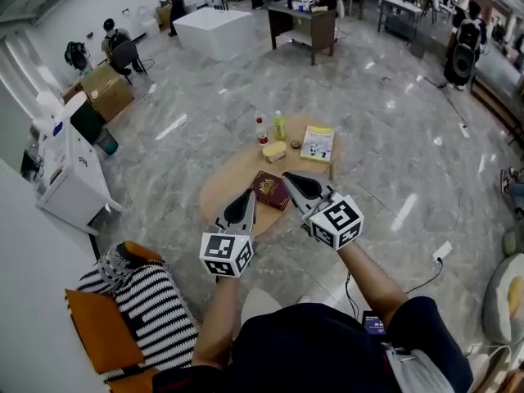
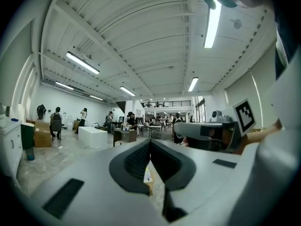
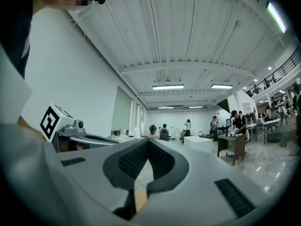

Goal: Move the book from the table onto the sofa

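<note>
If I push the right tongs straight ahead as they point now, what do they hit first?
Nothing near, it seems: the shut right tongs point level, above the low table, toward open floor. Depth is hard to judge.

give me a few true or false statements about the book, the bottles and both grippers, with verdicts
The dark red book lies on the round table. True.
The left gripper is clamped on the book. False: its jaws are shut with nothing between them.
The right gripper has its jaws wide apart. False: they are together and empty.
A red-capped bottle and a yellow-green bottle stand on the table. True.
</note>
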The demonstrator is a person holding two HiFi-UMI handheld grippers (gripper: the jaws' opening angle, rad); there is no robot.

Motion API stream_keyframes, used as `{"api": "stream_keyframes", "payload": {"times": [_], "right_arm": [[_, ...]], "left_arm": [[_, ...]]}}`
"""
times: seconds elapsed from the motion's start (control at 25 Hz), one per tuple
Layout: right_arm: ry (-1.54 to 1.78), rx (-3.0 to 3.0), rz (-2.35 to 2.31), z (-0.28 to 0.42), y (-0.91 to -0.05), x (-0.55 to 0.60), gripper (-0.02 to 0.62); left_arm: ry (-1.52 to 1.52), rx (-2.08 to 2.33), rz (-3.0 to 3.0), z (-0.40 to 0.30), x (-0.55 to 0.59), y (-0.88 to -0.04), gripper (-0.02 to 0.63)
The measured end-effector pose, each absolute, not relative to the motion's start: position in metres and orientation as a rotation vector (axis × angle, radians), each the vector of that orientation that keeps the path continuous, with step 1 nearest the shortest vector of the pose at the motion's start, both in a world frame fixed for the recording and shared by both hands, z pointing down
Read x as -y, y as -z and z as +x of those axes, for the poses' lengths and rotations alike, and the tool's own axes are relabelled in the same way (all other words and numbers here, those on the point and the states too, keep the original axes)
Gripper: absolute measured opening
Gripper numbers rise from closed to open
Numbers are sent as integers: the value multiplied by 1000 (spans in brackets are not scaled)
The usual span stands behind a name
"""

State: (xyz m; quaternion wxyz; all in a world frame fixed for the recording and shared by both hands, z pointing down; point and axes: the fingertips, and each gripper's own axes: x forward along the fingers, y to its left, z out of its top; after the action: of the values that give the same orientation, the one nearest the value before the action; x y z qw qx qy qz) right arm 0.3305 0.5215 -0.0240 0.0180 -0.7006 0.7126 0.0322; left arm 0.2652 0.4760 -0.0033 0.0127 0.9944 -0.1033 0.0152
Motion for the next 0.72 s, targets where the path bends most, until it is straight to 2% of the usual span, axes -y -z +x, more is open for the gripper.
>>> {"api": "stream_keyframes", "payload": {"times": [0.72], "right_arm": [[53, -2174, -2183, 367, 6, -395, 14]], "left_arm": [[-39, 335, 3040, 293, -345, -10, 17]]}}
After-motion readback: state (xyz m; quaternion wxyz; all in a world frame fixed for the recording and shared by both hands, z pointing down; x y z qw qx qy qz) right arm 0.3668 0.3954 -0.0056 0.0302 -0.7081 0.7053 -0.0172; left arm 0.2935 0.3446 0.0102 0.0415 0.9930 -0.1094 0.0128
